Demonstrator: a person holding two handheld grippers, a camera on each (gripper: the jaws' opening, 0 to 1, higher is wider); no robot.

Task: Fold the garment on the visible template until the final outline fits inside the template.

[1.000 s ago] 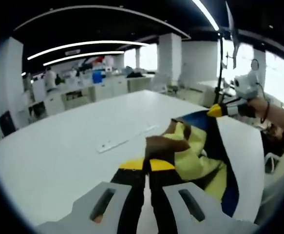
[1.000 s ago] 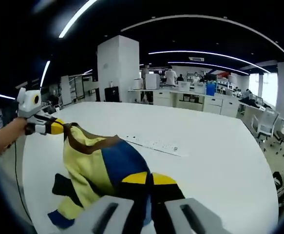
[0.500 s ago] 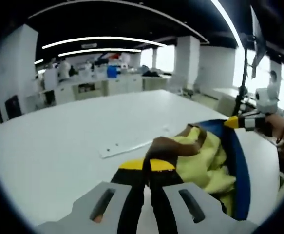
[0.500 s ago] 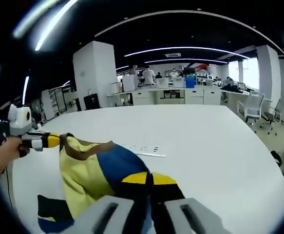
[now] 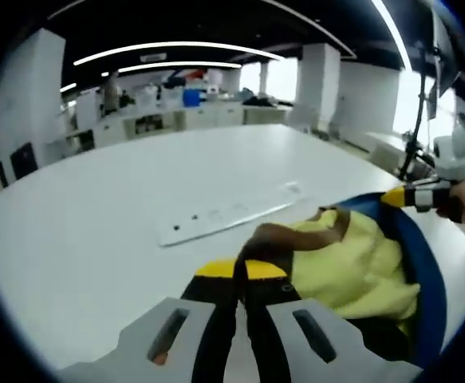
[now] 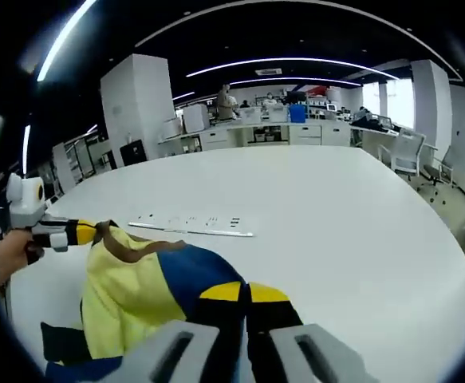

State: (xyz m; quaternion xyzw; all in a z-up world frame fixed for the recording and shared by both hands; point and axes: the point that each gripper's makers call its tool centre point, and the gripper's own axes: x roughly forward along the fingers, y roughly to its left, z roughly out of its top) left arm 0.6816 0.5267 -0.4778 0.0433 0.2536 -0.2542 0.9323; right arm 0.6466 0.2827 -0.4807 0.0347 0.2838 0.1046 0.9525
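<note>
- Two tools are engaged on one garment (image 6: 140,299), a yellow, blue and brown piece with black parts, lifted off the white table (image 5: 96,231) at its held edges.
- Left tool (image 5: 241,270): seen at lower centre of the left gripper view, jaws closed on the brown trim of the garment (image 5: 340,267). It also appears at mid left of the right gripper view (image 6: 71,232), held by a hand (image 6: 7,259).
- Right tool (image 6: 244,293): at lower centre of the right gripper view, jaws pinched tight on the blue part of the fabric. In the left gripper view it sits at the right edge (image 5: 411,195), gripping the blue edge.
- Garment position: bunched between the two tools in the lower part of both views, sagging toward the table; whether its low part touches the surface cannot be told.
- Template: a pale flat strip (image 5: 228,217) with small dark marks lies on the table beyond the garment, centre of the left gripper view; the same strip (image 6: 192,227) shows just above the garment in the right gripper view. Whether this is the template edge is not certain.
- Risk 1: the fabric is crumpled, not spread. Laying it down as it is would likely trap creases, and the folded outline could overrun the template.
- Risk 2: each grip is on a narrow edge. Pulling the tools apart too hard could slip the cloth from one of them.
- Risk 3: the garment hangs near the near table edge in the right gripper view; a loose part could drop over the side.
</note>
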